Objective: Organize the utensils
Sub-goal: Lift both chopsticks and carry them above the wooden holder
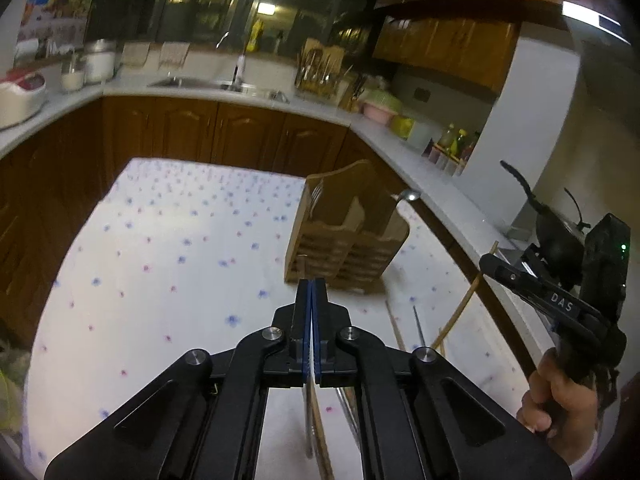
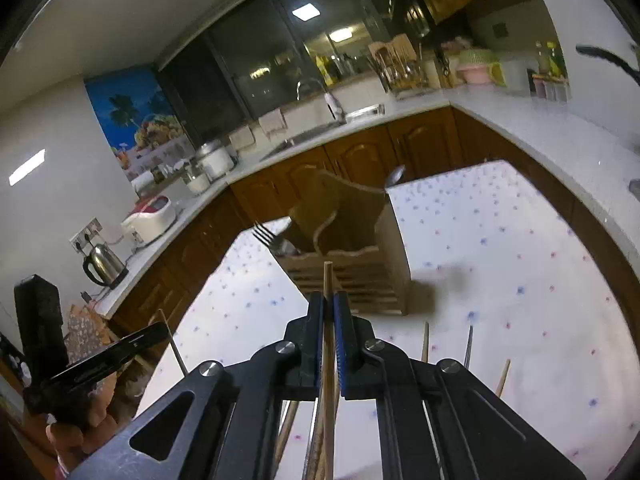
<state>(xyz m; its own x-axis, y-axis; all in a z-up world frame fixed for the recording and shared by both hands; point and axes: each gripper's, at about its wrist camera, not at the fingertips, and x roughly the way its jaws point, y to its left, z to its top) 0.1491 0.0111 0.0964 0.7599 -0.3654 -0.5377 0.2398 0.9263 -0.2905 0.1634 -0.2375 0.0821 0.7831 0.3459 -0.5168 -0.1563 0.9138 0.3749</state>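
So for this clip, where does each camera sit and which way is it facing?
Left wrist: on the left gripper, shut and empty, facing the wooden utensil holder; the right hand shows.
Right wrist: on the right gripper, shut on a wooden chopstick, facing that holder; the left hand shows.
Shared: holder, flowered tablecloth, sink counter.

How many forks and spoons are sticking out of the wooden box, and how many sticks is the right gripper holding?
Forks in the wooden box: 1 showing, the fork
Spoons in the box: 1, the spoon
Sticks in the right gripper: 1, the chopstick
Total: 3
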